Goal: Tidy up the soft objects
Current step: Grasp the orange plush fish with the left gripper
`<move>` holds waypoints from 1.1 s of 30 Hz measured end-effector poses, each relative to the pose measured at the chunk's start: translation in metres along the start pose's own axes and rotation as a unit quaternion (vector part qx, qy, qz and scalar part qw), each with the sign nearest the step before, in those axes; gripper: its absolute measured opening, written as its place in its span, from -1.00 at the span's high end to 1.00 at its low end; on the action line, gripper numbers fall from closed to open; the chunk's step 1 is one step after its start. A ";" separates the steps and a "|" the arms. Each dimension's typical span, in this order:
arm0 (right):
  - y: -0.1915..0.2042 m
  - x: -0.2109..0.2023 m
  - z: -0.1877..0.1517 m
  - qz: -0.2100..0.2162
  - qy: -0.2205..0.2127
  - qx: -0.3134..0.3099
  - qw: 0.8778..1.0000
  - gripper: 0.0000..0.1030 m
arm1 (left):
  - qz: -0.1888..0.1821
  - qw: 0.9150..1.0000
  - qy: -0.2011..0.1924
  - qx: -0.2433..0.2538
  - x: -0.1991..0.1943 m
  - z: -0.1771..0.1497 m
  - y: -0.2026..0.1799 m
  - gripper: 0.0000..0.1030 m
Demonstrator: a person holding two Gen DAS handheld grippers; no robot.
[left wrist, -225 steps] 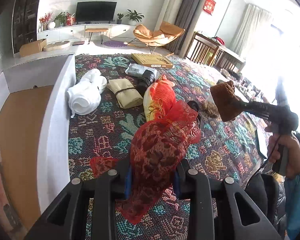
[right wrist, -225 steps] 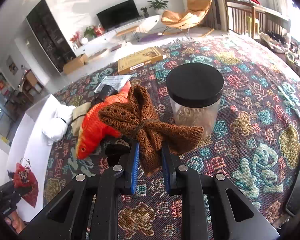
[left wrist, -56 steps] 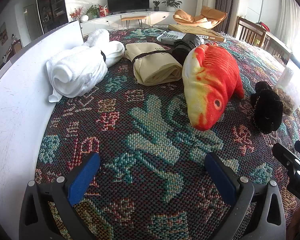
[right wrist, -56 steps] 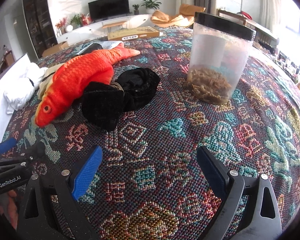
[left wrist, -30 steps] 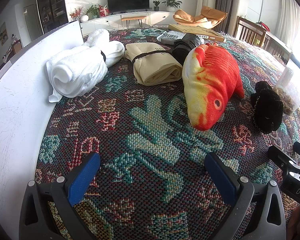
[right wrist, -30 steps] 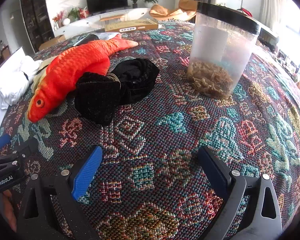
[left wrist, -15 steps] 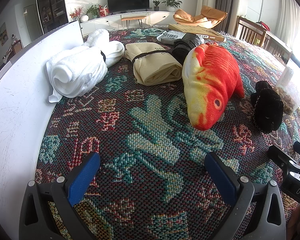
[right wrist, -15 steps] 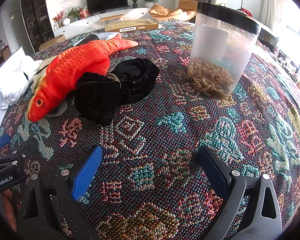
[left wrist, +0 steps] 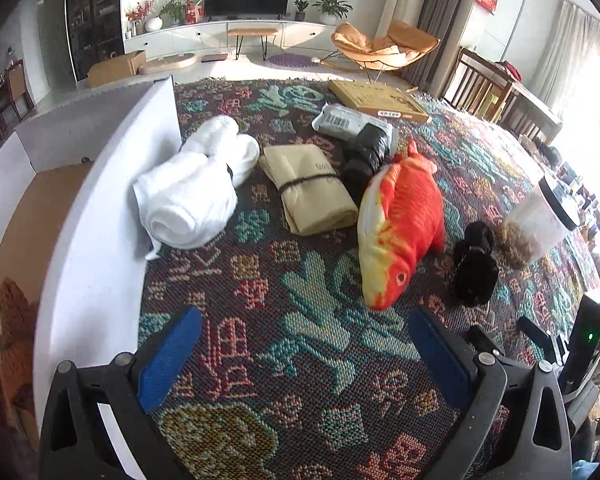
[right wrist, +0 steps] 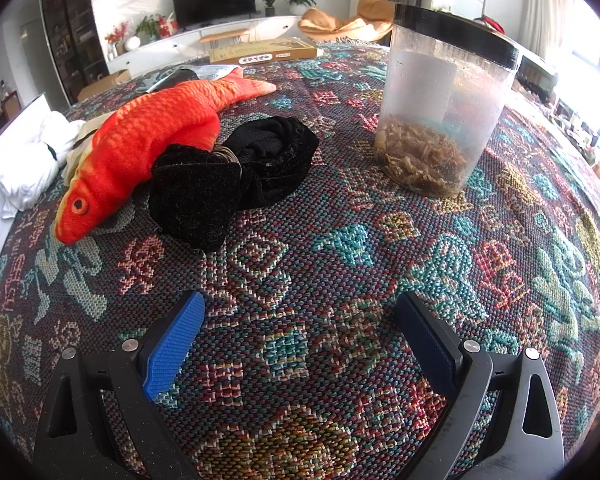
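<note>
We are holding the left hand-held gripper [left wrist: 306, 354] spread wide and empty over the patterned cloth [left wrist: 300, 340] covering the worktop, its 2 blue pads well apart. The right hand-held gripper [right wrist: 300, 340] is likewise standing wide apart with nothing between its pads, hovering low over the same cloth.

Ahead of the left one we are seeing a row of soft things lying on the cloth. A rolled white towel [left wrist: 196, 192] is resting against a white board [left wrist: 100, 248] at the cloth's left edge. Just beside it is lying a folded beige cloth bundle [left wrist: 312, 192] tied with a dark band, and touching that bundle's far right side is a black rolled item [left wrist: 364, 156]. The orange plush fish [left wrist: 400, 232] is lying next, head toward us, tail against the black roll.

In the right wrist view, the black knitted bundle [right wrist: 232, 180] is sitting pressed against the fish's belly, directly ahead and slightly left of the right hand-held gripper. To its right, apart from it, a clear jar [right wrist: 440, 112] with a black lid is standing upright, holding brown shreds at its bottom. A flat tan box [right wrist: 264, 54] is lying at the cloth's far edge.
</note>
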State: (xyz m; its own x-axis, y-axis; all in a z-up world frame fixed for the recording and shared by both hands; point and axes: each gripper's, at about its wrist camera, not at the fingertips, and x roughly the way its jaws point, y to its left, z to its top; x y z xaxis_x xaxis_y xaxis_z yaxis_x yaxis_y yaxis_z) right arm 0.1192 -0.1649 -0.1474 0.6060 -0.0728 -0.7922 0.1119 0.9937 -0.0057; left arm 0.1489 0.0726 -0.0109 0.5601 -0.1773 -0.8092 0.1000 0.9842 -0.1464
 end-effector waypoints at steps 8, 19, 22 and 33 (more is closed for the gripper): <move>-0.001 0.000 0.001 0.000 0.000 0.000 1.000 -0.90 | -0.027 0.996 0.016 0.085 0.018 0.027 -0.043 -0.94; -0.003 -0.004 -0.007 0.004 -0.001 -0.004 1.000 -0.90 | 0.018 0.989 0.059 0.133 0.113 0.037 -0.121 -0.84; -0.003 -0.004 -0.007 0.004 -0.001 -0.004 1.000 -0.90 | 0.040 0.982 0.066 0.172 0.123 0.032 -0.128 -0.67; -0.003 -0.004 -0.007 0.004 0.000 -0.004 1.000 -0.90 | 0.022 0.993 0.047 0.105 0.040 -0.010 -0.067 0.39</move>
State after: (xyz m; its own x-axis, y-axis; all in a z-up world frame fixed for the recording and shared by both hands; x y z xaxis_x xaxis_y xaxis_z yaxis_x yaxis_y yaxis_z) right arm 0.1107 -0.1667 -0.1482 0.6077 -0.0640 -0.7916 0.0995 0.9950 -0.0040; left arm 0.1563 -0.0005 -0.0392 0.4887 -0.1236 -0.8637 0.2527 0.9675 0.0045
